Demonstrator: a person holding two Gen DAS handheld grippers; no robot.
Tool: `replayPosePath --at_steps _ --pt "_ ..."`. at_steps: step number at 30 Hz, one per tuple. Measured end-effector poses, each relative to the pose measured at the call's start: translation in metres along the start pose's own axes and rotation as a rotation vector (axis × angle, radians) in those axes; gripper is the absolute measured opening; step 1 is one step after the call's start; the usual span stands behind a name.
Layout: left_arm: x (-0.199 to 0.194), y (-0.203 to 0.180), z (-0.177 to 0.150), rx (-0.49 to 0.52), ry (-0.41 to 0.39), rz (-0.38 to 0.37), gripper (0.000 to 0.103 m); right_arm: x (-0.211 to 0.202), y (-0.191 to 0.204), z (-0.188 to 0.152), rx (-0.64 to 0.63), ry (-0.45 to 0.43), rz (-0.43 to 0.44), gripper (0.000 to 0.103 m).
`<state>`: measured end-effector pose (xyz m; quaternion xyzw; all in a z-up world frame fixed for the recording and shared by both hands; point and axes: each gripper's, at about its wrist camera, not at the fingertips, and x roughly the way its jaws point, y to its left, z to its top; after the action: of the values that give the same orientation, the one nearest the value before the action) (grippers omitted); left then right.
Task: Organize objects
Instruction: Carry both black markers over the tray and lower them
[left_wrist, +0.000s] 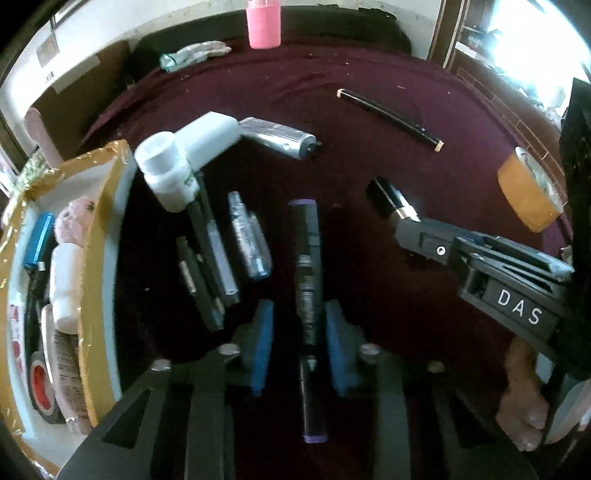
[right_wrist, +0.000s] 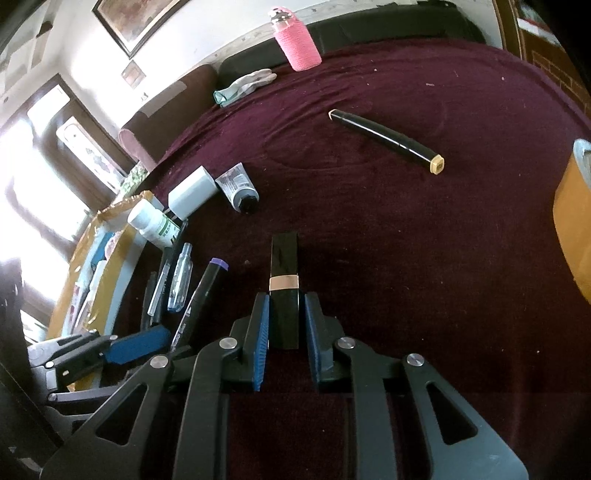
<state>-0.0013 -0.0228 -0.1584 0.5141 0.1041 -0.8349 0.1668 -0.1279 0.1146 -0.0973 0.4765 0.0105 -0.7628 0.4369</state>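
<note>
Left wrist view: the left gripper (left_wrist: 300, 343) points steeply down at a purple-capped marker (left_wrist: 308, 317) lying lengthwise between its 2 blue pads. A small gap shows on each side, so the jaws stand slightly spread around the marker, not pinching it. Just to its left lie several pens (left_wrist: 214, 266), a white bottle (left_wrist: 168, 173), a white box (left_wrist: 210, 134) and a silver tube (left_wrist: 277, 136), gathered beside the open cardboard box (left_wrist: 99, 258), which already holds small items; the grouping suggests sorting by kind near the container.

Right wrist view: the right gripper (right_wrist: 284, 328) brackets a black lipstick (right_wrist: 283, 291) with a copper band. Narrow gaps are visible at both pads, so this claw also appears not to be clamping it. The lipstick rests on the maroon cloth (right_wrist: 406, 240), apart from the pen cluster. A black pen (right_wrist: 386, 140) and a tape roll (right_wrist: 574, 218) lie further off, seemingly still unsorted.
</note>
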Motion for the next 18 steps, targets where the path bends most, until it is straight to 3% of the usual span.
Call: replayPosePath --at_steps 6,11,18 --pt "-0.010 0.013 -0.012 -0.054 0.007 -0.049 0.012 0.003 0.010 -0.002 -0.064 -0.001 -0.053 0.018" --pt "-0.023 0.024 -0.022 -0.131 0.004 -0.138 0.012 0.000 0.004 -0.001 -0.035 -0.010 -0.024 0.015" --pt "-0.046 0.032 -0.036 -0.168 -0.039 -0.185 0.012 -0.018 0.005 -0.003 -0.033 -0.101 -0.009 0.015"
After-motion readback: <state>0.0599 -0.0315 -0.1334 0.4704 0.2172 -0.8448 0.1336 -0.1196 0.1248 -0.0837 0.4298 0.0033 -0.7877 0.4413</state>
